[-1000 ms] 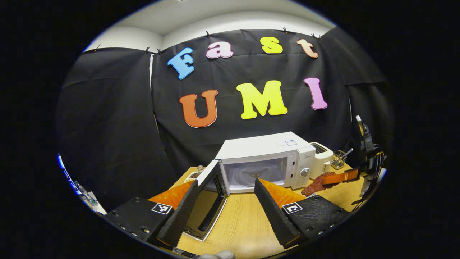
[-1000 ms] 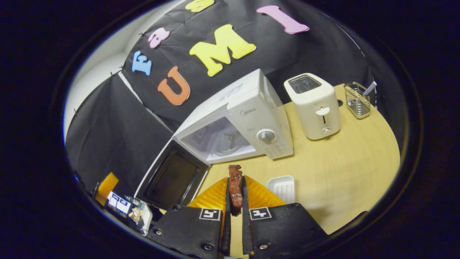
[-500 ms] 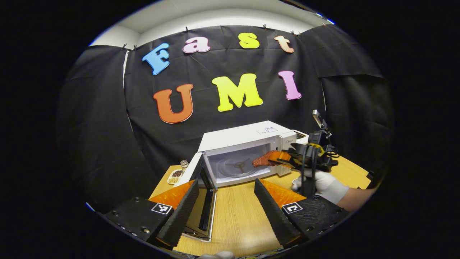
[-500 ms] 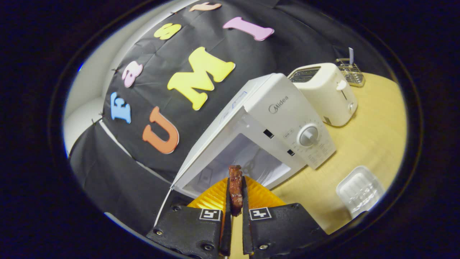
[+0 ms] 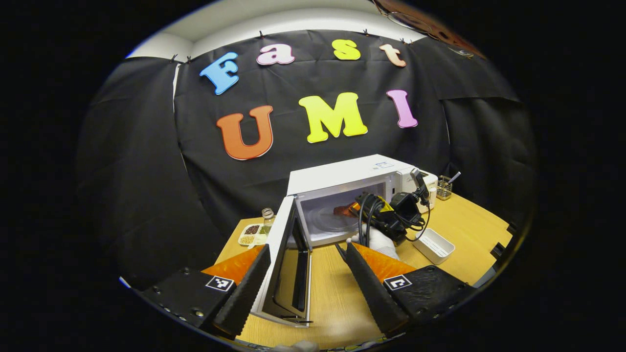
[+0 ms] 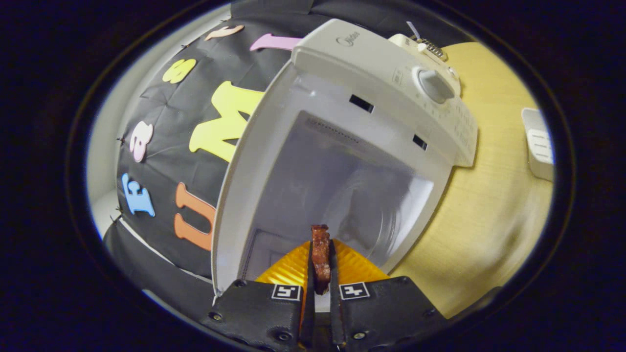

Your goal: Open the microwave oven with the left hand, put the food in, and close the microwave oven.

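The right gripper has its jaws drawn narrow, both fingers pressing on the piece of meat, whose tip sticks out past them into the mouth of the microwave. The left gripper holds nothing, jaws spread wide. The open door stands between its fingers, touching neither. Ahead of them, the right gripper reaches into the oven cavity.
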The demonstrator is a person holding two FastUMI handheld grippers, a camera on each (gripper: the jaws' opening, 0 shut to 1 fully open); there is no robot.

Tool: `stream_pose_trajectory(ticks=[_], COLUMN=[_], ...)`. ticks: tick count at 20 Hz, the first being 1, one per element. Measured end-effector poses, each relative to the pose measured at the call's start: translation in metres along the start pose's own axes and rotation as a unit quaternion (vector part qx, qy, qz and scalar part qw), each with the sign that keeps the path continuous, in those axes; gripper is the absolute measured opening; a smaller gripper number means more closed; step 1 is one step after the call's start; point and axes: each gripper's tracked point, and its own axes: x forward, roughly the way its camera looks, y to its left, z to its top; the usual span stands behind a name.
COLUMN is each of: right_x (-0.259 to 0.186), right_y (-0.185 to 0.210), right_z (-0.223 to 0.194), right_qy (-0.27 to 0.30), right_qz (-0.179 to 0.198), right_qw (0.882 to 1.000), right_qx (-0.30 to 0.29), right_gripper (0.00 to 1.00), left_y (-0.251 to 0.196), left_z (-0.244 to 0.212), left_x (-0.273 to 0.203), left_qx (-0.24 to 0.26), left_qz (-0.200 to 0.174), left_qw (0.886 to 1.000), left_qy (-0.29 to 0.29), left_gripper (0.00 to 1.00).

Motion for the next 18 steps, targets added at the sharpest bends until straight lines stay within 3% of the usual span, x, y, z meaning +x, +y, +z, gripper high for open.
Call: stream_pose_trajectory(ticks=[4,9,13,18], right_x=[0.03,0.055,0.058,0.051], right_y=[-0.022,-0.033,-0.032,-0.035], right_z=[-0.018,-0.024,-0.018,-0.01], right_qy=[-0.011,-0.024,-0.046,-0.062], right_qz=[-0.031,-0.021,-0.01,-0.032], right_qw=[0.999,0.999,0.997,0.98], right_qx=[0.01,0.009,-0.064,-0.184], right_gripper=[0.15,0.16,0.16,0.24], left_y=[0.013,0.014,0.009,0.003], left_z=[-0.004,-0.012,-0.019,-0.016], left_x=[0.005,0.008,0.01,0.011], left_qx=[0.0,-0.007,-0.007,-0.009], left_qz=[0.009,0.006,-0.001,-0.015], left_qw=[1.0,1.0,1.0,1.0], left_qy=[0.008,0.015,0.018,0.014], left_gripper=[0.95,0.95,0.95,0.95])
